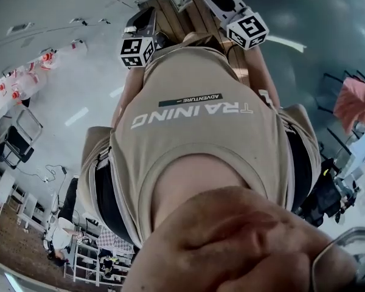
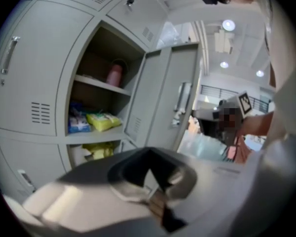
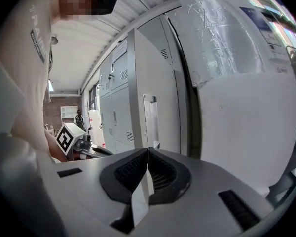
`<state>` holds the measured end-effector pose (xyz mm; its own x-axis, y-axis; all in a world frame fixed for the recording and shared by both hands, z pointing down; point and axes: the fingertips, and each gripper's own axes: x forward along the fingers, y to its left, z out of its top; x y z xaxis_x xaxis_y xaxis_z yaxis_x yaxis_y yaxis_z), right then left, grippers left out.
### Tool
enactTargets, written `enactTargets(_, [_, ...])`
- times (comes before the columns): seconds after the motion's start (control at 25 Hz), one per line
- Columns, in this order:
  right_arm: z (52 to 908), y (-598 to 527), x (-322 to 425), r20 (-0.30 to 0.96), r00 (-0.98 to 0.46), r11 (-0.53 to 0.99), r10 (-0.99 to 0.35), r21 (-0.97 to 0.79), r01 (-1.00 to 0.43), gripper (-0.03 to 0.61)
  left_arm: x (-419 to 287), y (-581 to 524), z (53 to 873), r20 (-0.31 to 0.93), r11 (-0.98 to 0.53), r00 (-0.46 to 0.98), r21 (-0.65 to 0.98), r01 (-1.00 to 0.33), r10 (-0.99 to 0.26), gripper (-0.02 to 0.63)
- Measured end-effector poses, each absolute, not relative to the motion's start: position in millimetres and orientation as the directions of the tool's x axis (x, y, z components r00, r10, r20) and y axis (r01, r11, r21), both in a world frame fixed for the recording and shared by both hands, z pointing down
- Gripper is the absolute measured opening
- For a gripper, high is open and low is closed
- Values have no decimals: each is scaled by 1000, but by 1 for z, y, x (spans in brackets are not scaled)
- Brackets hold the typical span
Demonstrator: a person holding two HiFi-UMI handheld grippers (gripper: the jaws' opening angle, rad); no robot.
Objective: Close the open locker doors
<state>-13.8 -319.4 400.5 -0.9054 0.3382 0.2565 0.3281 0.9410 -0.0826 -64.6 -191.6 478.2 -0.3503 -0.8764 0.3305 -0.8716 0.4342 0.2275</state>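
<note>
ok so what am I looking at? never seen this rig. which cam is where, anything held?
No robot: a person carries a hand-held gripper in each hand. The head view looks down from their head over their beige shirt; the marker cubes at top sit on the hand-held grippers. The other two cameras ride on those hand-held grippers. The left hand-held gripper faces an open locker, door swung out, a pink bottle and packets on its shelves. The right hand-held gripper faces grey lockers. Both have jaws together, holding nothing.
</note>
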Motion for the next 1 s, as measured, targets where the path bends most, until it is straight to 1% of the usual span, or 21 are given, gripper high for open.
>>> enactTargets(0.12, [400,-313,-19,258,-897,934,358,-93,346,15,-71,-190,477,336,448,-363,223,-866,-869,0])
enactTargets(0.32, [397,-295,-37,242,-858,891,453,-122,436,15,-87,-188,472,337,518,-435,214,-828,-835,0])
enactTargets(0.56, [397,-277,-72,212,-772,800,600,-144,582,15,-107,-178,467,358,646,-560,197,-737,-747,0])
enactTargets(0.76, [396,-251,-98,148,-669,685,728,-178,706,15,-118,-149,461,403,767,-672,135,-628,-621,0])
enactTargets(1.0, [407,-241,-131,110,-599,608,793,-201,768,15,-125,-142,468,443,838,-730,103,-535,-520,0])
